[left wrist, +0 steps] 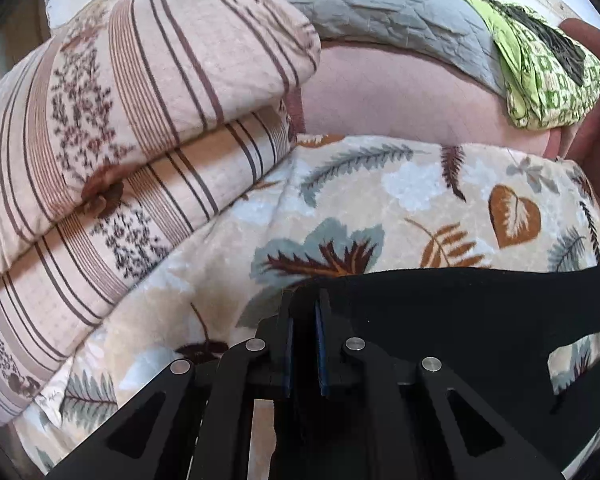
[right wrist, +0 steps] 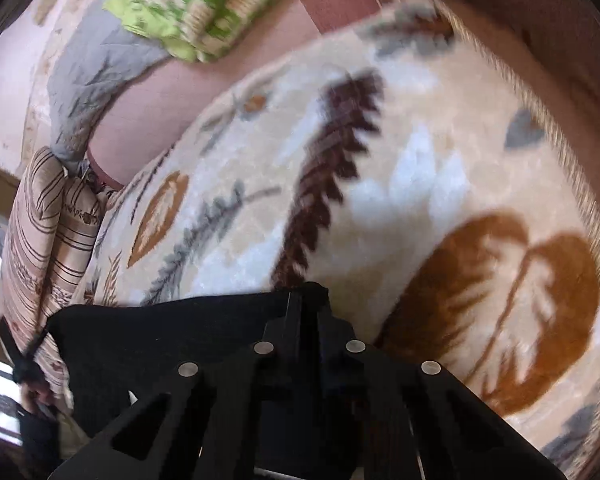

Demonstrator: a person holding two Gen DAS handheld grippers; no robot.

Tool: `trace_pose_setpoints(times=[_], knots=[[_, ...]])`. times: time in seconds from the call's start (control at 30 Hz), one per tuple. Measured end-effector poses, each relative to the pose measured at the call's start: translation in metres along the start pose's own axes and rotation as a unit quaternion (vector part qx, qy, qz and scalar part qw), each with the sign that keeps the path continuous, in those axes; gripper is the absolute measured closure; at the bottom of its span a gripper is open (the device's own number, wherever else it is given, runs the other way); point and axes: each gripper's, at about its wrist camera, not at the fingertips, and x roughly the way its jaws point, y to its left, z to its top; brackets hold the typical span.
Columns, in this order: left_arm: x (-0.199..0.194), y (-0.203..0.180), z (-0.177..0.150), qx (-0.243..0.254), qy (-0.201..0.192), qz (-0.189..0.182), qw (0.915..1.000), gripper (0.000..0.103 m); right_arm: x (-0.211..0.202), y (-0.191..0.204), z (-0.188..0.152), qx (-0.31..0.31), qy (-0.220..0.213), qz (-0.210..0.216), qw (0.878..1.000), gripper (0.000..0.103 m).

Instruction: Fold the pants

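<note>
Right wrist view blurred | both jaws clamped on black pants [right wrist: 172,332] | fabric apparently hides tips | blanket [left wrist: 400,200] beneath

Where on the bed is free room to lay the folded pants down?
The leaf blanket is bare between the pants and the pink backrest. Crowded: striped quilts on the left side of the left view, green cloth at its top right.

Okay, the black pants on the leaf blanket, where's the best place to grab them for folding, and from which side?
Grip the black pants along their top edge, one corner each, coming down from above. That edge lies flat and straight on the leaf blanket, so it probably lifts evenly. The left gripper and right gripper are each shut on a corner.
</note>
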Motion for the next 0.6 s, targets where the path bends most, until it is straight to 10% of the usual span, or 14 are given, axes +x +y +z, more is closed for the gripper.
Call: trace_pose_setpoints(times=[0.6], knots=[[-0.113,-0.018,-0.082,0.122,-0.099,-0.006,0.9876,0.096,-0.097,0.038,-0.071,-0.129,-0.073,0.047,0.988,0.098]])
